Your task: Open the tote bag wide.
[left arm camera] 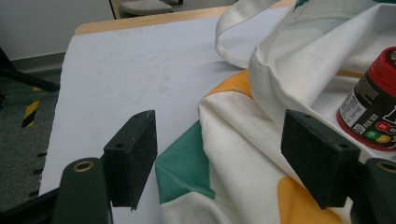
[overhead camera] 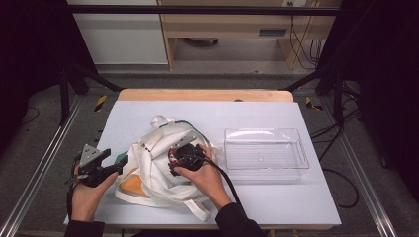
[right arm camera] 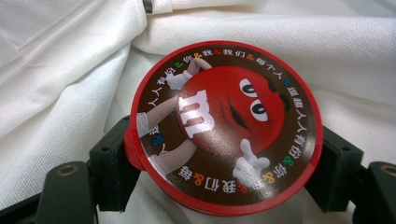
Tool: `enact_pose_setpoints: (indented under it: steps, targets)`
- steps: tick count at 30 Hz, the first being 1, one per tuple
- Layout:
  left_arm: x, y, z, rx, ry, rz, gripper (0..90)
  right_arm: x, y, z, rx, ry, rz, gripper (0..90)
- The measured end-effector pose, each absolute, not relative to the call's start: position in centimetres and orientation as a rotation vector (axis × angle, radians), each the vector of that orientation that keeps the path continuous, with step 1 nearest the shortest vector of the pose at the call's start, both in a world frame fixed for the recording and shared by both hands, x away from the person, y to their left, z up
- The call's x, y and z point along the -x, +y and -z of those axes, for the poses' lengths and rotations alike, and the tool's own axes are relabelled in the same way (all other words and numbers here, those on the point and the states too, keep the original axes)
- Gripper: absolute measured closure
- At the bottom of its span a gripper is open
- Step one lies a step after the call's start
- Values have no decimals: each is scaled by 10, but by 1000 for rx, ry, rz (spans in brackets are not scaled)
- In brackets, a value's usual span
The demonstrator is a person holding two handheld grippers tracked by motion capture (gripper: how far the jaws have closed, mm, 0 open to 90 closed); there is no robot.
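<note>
On the desk [overhead camera: 148,106], just left of centre in the high view, lies a crumpled white tote bag [overhead camera: 148,170] with orange and green patches. A candy jar [overhead camera: 176,156] with a red lid and dark label sits in the bag's folds. The right gripper [overhead camera: 179,159] is on it: in the right gripper view the round red lid [right arm camera: 226,126] faces the camera, with one black jaw at its 9 o'clock edge and the other at its 3 o'clock edge, both pressed against the rim. So the right gripper pinches the jar across its width, and the jar's long axis runs along the gripper's own line of sight, lid toward the camera.

The left gripper [overhead camera: 116,165] rests at the bag's left edge, at about 9 o'clock from the jar. Its jaws are spread wide, with a fold of bag cloth [left arm camera: 224,154] lying between them but not pinched. From the left gripper view the jar [left arm camera: 371,105] stands at roughly 2 o'clock, upright.

A clear plastic tray [overhead camera: 264,153] lies at 3 o'clock from the jar, well apart from the bag. By my judgement the right hand [overhead camera: 207,177] is much the nearer to carry the jar out and rightward to that tray, while the left gripper is placed to steady the bag.
</note>
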State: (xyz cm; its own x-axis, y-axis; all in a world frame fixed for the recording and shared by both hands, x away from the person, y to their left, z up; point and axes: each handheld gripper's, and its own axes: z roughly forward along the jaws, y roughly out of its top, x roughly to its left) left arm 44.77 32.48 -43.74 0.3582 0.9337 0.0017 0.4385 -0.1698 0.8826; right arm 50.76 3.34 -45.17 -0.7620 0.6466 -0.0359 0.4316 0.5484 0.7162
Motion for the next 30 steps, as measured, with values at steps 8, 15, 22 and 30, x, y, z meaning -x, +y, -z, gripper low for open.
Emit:
enact_pose_setpoints:
  steps: [8,15,22,30]
  targets:
    - [-448,326,438,-1770,1219,-727,272,-507,35,450,-903,2500,-1018,246]
    - [-448,327,438,-1763,1224,-726,272,-505,37,447,-891,2513,-1009,247]
    - [-448,328,439,-1762,1228,-725,271,-506,35,445,-901,2511,-1018,248]
    - [-448,330,439,-1762,1231,-730,269,-505,32,440,-898,2502,-1033,249]
